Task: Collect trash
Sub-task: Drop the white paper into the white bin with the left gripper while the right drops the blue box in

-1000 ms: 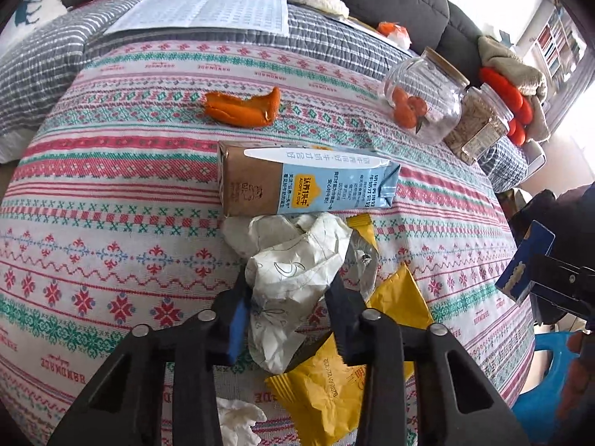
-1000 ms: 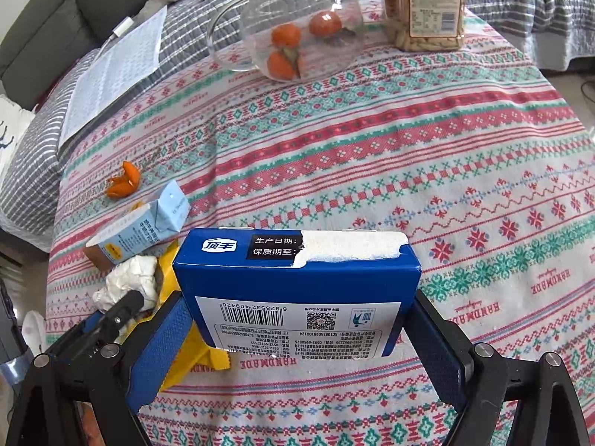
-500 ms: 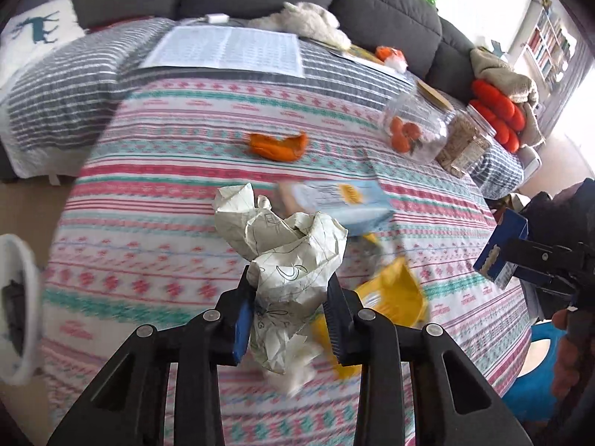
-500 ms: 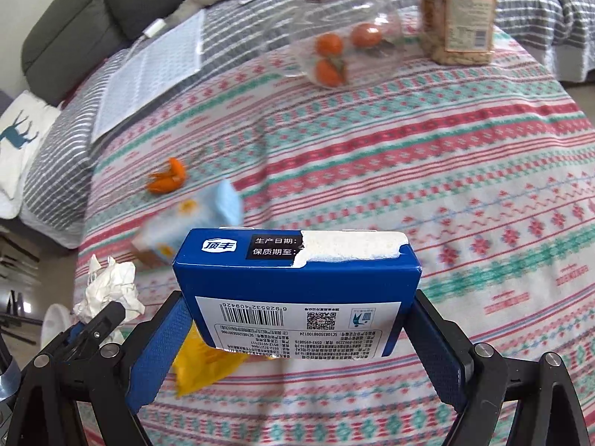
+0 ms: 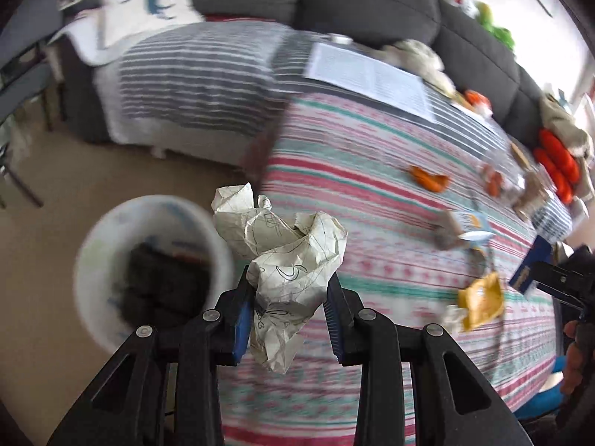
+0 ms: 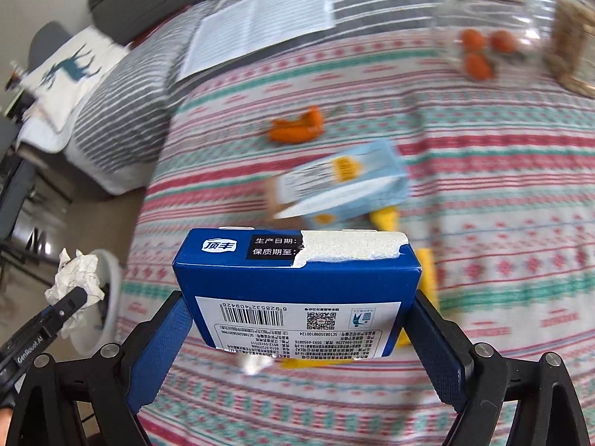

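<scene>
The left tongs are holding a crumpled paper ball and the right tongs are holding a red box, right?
Not quite. The box in the right tongs is blue, not red; the right wrist view shows it clearly. The rest is right: the left tongs are holding a crumpled paper ball.
</scene>
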`<state>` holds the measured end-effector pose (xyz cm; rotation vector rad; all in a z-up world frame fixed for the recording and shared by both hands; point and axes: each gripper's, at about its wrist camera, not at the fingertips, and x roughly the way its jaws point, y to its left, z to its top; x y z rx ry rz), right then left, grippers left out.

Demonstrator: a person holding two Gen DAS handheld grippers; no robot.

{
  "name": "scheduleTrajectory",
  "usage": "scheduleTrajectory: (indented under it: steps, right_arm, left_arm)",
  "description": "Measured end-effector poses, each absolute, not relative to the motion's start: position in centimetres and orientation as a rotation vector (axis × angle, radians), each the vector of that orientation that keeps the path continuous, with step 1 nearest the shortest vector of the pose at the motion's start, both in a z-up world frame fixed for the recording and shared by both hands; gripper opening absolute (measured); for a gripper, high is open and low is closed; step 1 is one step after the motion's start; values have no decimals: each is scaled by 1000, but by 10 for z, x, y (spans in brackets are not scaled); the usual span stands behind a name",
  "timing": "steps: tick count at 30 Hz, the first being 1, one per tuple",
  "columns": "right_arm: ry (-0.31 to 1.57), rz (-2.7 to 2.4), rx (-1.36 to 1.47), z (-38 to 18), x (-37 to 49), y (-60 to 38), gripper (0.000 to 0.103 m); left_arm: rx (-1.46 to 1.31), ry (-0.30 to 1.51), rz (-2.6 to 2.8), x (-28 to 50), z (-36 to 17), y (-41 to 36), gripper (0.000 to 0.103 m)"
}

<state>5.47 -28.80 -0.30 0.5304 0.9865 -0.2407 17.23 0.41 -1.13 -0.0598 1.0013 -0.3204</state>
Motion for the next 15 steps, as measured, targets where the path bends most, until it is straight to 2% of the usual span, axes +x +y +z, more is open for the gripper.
scheduleTrajectory:
  steps: [12,14,15]
  right_arm:
    - [1030,-126,462,-17,105,-220,94]
    - [1034,-116,455,-18,111,-212,94]
    - [1037,-108,450,-20,115,-207,94]
  left_arm:
    - [-72,1044,-122,191,-34,94,39]
    - [-60,1036,-107,193,-35,97,42]
    - [-56,1025,-100,194,-36,99,48]
